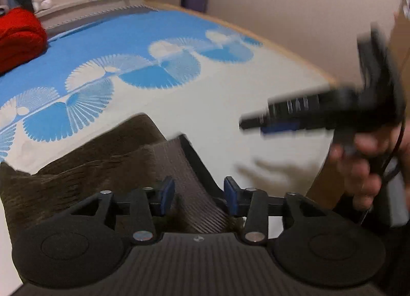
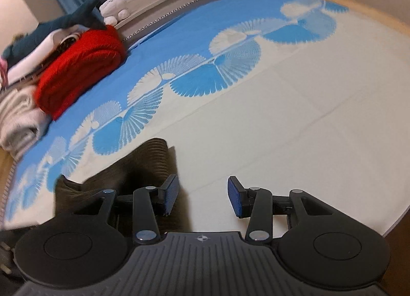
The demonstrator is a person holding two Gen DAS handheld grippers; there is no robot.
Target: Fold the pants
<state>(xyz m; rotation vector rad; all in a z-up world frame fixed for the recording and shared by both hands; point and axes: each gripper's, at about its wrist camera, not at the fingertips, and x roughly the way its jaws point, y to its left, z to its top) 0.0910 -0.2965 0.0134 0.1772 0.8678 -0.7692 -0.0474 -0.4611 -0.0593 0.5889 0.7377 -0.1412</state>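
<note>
Both tools stand wide apart with nothing clamped: the left gripper, low in its frame, has blue ribbed pads straddling the brown corduroy pants. The right gripper hangs over the cream-and-blue bedspread, with the bunched pants at lower left. A red knit blanket sits upper left.

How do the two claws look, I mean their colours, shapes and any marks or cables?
Both the left claw and the right claw are matte black, with blue pads on the fingers, silver rivets, round discs at each side and a ribbed plate bearing a small compass-like mark. A thin black cable hangs by the bare hand.
</note>
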